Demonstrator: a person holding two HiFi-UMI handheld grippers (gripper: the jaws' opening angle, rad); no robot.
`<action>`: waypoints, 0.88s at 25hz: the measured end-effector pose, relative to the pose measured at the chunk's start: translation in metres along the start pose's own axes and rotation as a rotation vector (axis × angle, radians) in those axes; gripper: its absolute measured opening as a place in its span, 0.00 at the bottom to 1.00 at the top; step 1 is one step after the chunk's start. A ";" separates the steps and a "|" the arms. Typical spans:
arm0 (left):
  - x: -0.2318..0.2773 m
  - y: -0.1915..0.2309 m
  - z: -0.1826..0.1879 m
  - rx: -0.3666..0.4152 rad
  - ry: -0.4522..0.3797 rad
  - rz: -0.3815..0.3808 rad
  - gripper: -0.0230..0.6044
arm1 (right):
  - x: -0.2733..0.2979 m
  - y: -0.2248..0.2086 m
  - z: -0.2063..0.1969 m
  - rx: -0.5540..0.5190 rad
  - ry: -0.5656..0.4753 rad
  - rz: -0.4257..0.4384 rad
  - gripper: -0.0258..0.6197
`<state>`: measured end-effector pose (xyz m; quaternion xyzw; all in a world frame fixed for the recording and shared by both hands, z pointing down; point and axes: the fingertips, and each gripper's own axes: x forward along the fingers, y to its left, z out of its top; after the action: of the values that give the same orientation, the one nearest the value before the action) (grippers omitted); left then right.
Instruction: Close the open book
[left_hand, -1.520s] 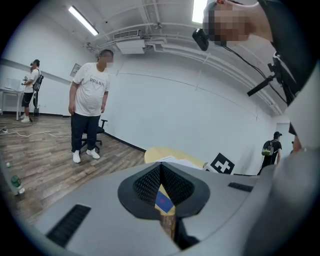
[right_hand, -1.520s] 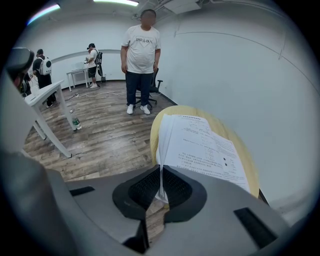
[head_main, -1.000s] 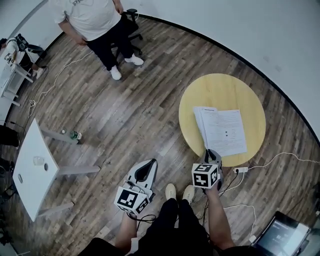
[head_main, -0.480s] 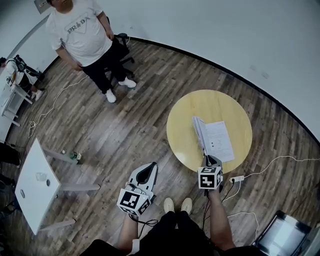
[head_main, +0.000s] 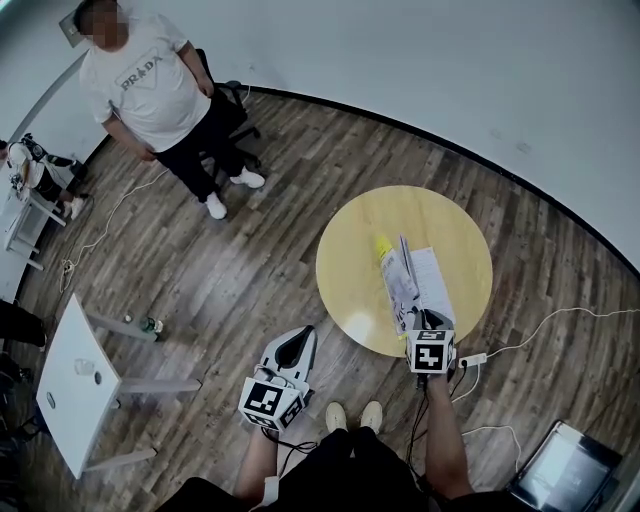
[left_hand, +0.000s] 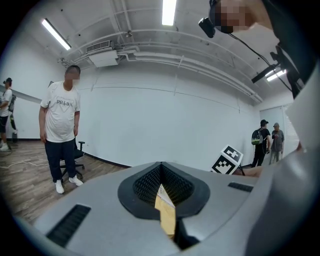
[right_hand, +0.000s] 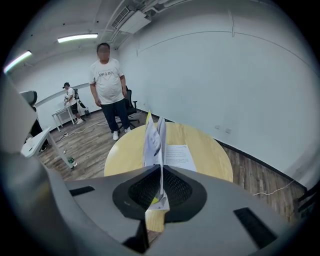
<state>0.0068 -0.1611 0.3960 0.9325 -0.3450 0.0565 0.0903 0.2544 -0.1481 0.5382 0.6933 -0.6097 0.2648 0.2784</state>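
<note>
Round yellow table (head_main: 360, 250): right claw (head_main: 423, 318) clenched on upright book (head_main: 408, 285) pages; left claw (head_main: 291, 343) clenched, empty.

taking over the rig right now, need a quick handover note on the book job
Right tongs: shut on the lifted leaves of the book, which stand roughly upright.
Left tongs: shut, nothing between them, held off to the side of the round yellow table.
Book: on the near right part of the table, one side lying flat, print up.
Done: leaves gripped and raised about halfway.
Left: probably fold them over onto the flat side, let go, check the book lies closed.
</note>
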 end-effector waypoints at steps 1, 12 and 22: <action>0.004 -0.004 0.000 0.003 0.003 -0.003 0.03 | 0.001 -0.007 0.000 0.007 -0.005 0.003 0.08; 0.044 -0.032 -0.009 0.019 0.019 -0.004 0.03 | 0.023 -0.073 -0.035 0.106 0.029 0.002 0.07; 0.069 -0.046 -0.041 0.013 0.082 -0.020 0.03 | 0.052 -0.099 -0.061 0.154 0.045 0.014 0.07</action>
<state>0.0871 -0.1623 0.4420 0.9333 -0.3315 0.0961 0.0988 0.3568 -0.1310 0.6111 0.7024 -0.5857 0.3284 0.2361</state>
